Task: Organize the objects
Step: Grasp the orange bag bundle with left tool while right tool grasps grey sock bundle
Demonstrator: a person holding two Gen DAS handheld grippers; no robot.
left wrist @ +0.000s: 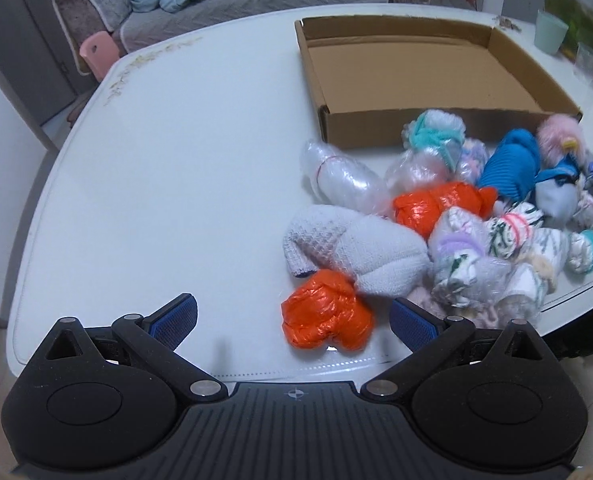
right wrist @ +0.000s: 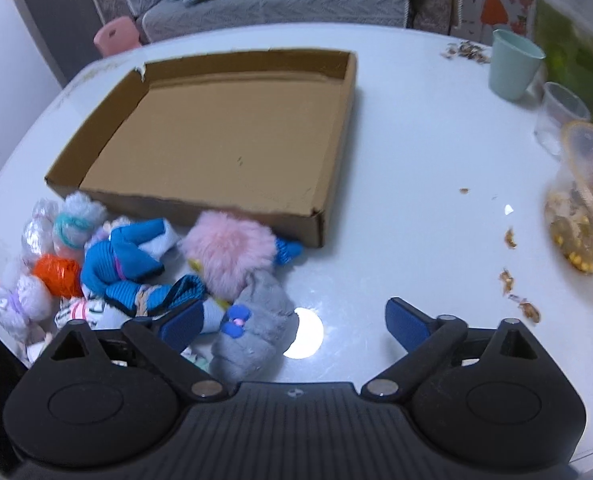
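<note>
Pick-up step judged under way: cardboard box [right wrist: 216, 140] empty. Left tongs [left wrist: 292, 322] spread wide, nothing held, orange bundle [left wrist: 326, 314] between pads. Right tongs [right wrist: 292, 322] wide, nothing held, beside grey plush [right wrist: 256, 328]. Next: closure on bundle needed.

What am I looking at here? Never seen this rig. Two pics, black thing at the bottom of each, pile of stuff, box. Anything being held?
No robot arm: a person holds a two-finger gripper in each hand, each with a fisheye camera looking along its fingers. The black frame with blue pads is the gripper itself. One picture comes from the left gripper, the other from the right gripper. Both are open and hold nothing. On the white table sit an empty cardboard box and, beside it, a pile of rolled socks and bagged bundles. An orange bundle lies between the left pads; a grey plush sock is nearest the right.
</note>
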